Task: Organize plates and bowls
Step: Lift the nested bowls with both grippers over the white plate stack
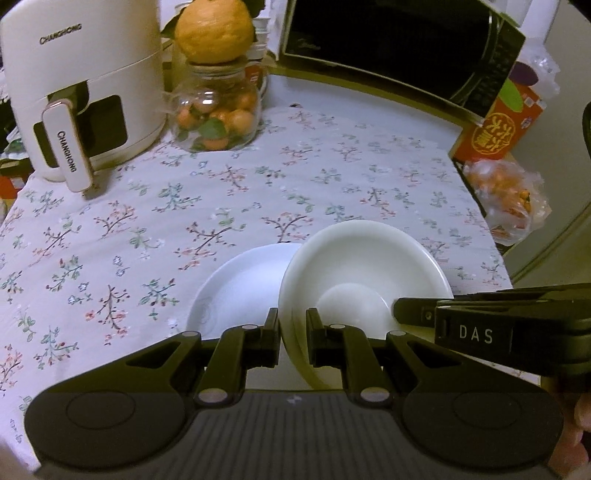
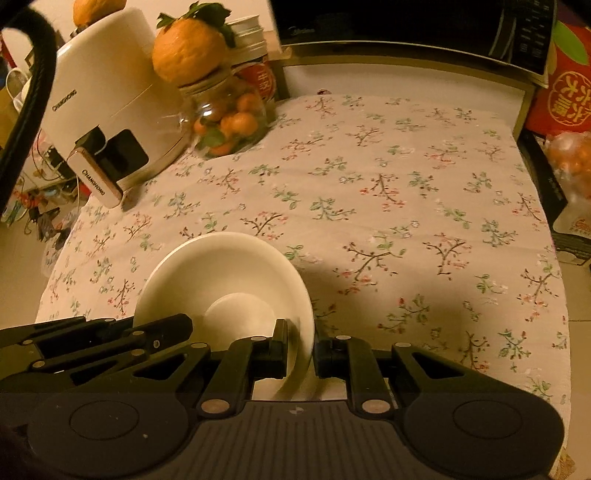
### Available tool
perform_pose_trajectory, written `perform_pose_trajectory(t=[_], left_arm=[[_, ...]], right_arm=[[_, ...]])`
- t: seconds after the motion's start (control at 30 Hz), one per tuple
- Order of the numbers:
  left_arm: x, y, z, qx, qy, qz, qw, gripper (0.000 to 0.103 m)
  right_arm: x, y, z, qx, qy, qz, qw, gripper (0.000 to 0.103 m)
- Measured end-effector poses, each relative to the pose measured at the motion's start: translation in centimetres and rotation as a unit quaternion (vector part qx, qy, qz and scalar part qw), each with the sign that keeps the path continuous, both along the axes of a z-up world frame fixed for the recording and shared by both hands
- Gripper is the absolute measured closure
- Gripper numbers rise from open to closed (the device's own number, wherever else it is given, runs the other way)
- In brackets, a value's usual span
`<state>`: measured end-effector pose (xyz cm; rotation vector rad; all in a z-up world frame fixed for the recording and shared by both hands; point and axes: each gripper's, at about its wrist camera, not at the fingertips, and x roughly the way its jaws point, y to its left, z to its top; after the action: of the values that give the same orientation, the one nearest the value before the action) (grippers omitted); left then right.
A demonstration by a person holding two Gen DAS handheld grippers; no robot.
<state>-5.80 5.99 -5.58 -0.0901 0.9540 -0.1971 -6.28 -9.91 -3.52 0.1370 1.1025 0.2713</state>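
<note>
A: What holds anything here?

B: A glass jar (image 1: pixel 216 114) near the table's far left corner is filled with small oranges, and a big citrus fruit (image 1: pixel 214 29) sits on its mouth. Just left of it stands a white air fryer (image 1: pixel 81 92). Off the table's right edge, a clear bag (image 1: pixel 506 206) also holds oranges.

A: And the dishes?

B: A cream bowl (image 1: pixel 365 266) hangs above the floral tablecloth (image 1: pixel 258 184) near the table's near edge, empty and tipped so its opening faces away toward the far edge. Being round, it has no long axis to speak of. Both tools carry it: the left gripper (image 1: pixel 292 332) is clamped on its left rim, one finger inside, one outside, and the right gripper (image 2: pixel 300 345) is clamped the same way on its right rim.

A: Anything beneath?

B: A white plate (image 1: pixel 240 291) lies flat on the cloth, empty, its right side hidden behind the bowl.

A: What's at the back?

B: A black microwave (image 1: pixel 399 48) along the far edge, with a red box (image 1: pixel 498 122) at its right.
</note>
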Motion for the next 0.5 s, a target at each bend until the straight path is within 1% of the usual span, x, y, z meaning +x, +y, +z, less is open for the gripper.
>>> perform_pose_trajectory(t=[0.3,0.5], left_arm=[[0.0,1.8,-1.4,-0.001,0.023,0.020,0.9995,0.091],[0.1,2.0,-1.7,0.000,0.032,0.024,0.9992,0.091]], right_arm=[[0.4,2.0,-0.8,-0.001,0.014,0.020,1.000,0.090],[0.6,2.5,-1.4,-0.001,0.027,0.024,0.999,0.090]])
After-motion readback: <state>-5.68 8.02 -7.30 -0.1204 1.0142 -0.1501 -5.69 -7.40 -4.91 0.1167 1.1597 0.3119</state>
